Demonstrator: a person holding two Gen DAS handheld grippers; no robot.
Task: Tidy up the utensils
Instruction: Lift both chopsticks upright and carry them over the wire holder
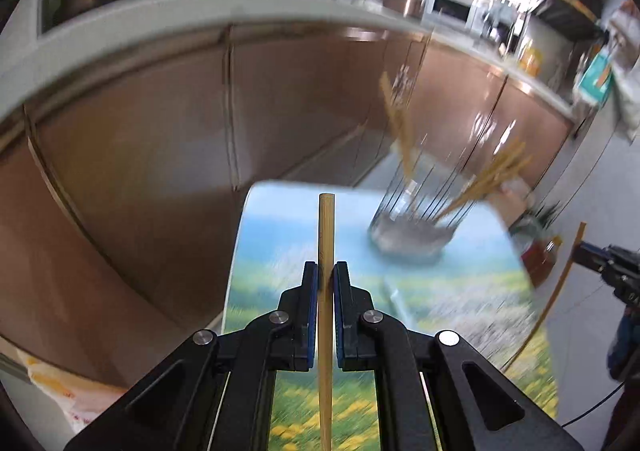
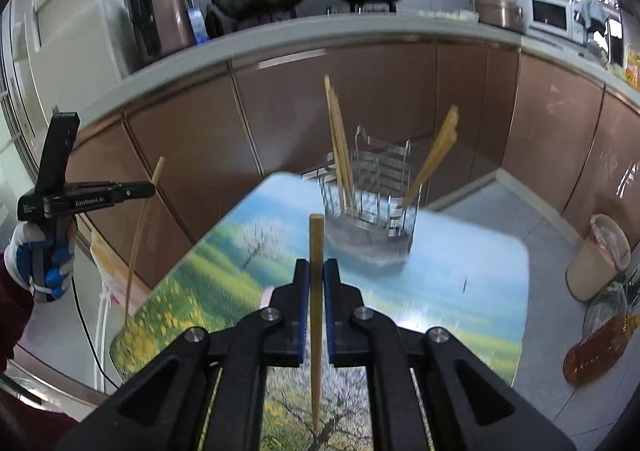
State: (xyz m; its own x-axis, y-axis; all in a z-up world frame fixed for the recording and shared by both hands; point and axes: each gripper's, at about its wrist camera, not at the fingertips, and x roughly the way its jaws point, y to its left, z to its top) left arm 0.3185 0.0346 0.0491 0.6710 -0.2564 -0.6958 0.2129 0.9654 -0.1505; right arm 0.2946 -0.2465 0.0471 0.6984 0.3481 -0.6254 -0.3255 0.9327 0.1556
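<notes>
While both claws are loaded and off the surface, the job now is getting each chopstick into the holder without fouling the ones already in it. Table (image 2: 472,291), with its printed landscape top, spreads below and ahead of both claws. Wire holder (image 2: 370,207) stands on its far part, ahead and slightly right of the right claw (image 2: 316,265), ahead and well right of the left claw (image 1: 326,267). Several chopsticks lean in it in two bunches, one toward each side; motion blur hides the exact count.

Right claw is clenched on a chopstick (image 2: 316,291), stick running up and down between the jaws, blunt end above, tapered end below. Left claw is clamped on its own chopstick (image 1: 326,311) the same way.

Doing it well, as I judge it:
- go one claw at a time, so they don't crowd over the holder
- right claw is nearer, take it first
- bring the tapered end over the gap between the two leaning bunches
- lower steep, let go only once the tip is inside the wires
- left claw needs a sweep right first.
</notes>
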